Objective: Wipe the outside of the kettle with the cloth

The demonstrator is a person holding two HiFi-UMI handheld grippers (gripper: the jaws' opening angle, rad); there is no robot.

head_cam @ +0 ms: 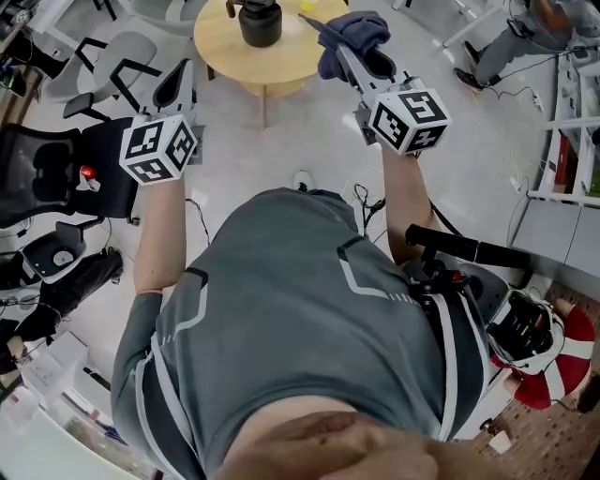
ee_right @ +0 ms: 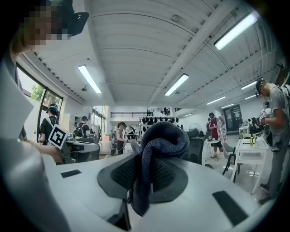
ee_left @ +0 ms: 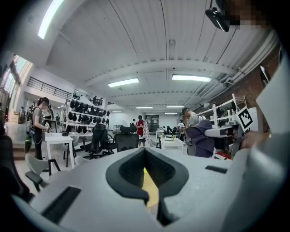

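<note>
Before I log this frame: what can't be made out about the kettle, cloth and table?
- Kettle: its top is cut off by the head view's upper edge; neither gripper view shows it.
- Table: far side lies beyond that same edge; right part is covered by the cloth.
- Right gripper: the cloth drapes over its fingers in the right gripper view, hiding where they meet.
- Yellow item beside the cloth: too small to identify.
</note>
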